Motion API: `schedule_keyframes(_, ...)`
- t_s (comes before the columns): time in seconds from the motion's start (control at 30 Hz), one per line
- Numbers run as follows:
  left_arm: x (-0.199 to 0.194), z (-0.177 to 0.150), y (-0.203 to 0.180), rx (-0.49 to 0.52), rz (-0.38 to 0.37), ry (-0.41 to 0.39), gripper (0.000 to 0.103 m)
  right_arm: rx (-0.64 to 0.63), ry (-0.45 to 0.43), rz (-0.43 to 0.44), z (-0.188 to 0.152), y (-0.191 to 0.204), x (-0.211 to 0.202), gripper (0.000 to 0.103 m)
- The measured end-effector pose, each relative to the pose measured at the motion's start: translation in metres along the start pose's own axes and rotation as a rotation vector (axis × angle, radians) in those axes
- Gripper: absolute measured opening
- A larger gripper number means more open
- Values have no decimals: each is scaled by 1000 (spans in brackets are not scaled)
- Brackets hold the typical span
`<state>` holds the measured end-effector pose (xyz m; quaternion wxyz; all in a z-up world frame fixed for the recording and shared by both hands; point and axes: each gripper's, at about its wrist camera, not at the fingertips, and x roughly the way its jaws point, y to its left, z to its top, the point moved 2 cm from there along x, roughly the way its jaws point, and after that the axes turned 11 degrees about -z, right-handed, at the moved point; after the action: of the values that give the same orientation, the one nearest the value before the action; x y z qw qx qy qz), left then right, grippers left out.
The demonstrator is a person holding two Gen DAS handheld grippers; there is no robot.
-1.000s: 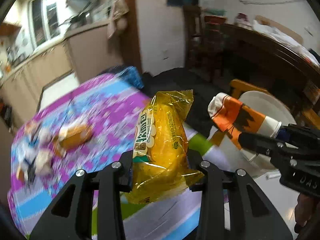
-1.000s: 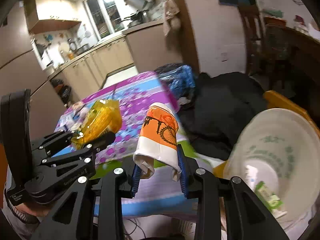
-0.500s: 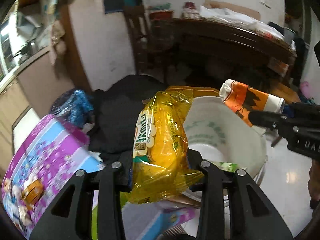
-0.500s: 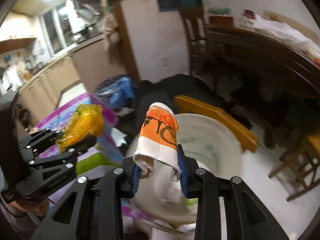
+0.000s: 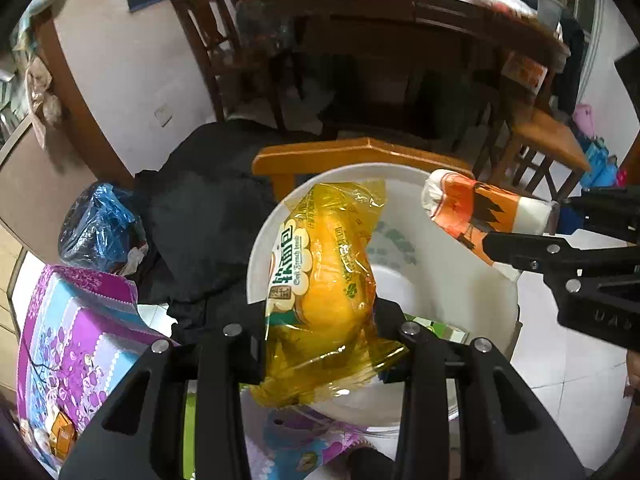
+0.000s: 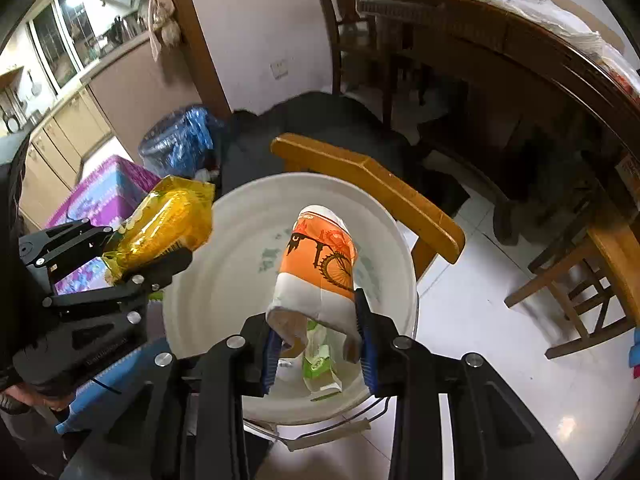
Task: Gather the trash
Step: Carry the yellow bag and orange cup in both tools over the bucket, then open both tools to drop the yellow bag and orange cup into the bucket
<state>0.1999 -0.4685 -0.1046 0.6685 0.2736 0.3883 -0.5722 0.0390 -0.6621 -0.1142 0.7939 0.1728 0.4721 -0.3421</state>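
My left gripper (image 5: 320,344) is shut on a yellow bread wrapper (image 5: 324,280), which it holds over the near left rim of a white plastic bucket (image 5: 260,248). The same wrapper (image 6: 168,220) and left gripper (image 6: 132,264) show at the left of the right wrist view. My right gripper (image 6: 316,348) is shut on a squashed orange and white paper cup (image 6: 320,268), above the open bucket (image 6: 208,280). That cup (image 5: 480,208) shows at the right of the left wrist view. A green and white wrapper (image 6: 320,360) lies at the bucket's bottom.
The table with a purple and blue floral cloth (image 5: 72,328) ends just left of the bucket. Behind the bucket stand a yellow wooden chair back (image 6: 372,184), a black garment (image 5: 208,216) and a blue plastic bag (image 5: 96,228). A dark wooden table (image 6: 520,52) and stool (image 6: 580,272) stand right.
Both grippers have swung from over the floral table to over the white bucket, each with its load still held. The bucket now fills the middle of both views.
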Motion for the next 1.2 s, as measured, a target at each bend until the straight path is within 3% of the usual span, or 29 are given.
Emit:
schedule_keyframes(0.37, 18, 7, -7, 12, 22, 41, 35, -25, 44, -19, 4, 27, 18, 34)
schedule_keyframes(1.2, 28, 7, -14, 23, 26, 48, 36, -25, 52, -21, 4, 27, 31, 36)
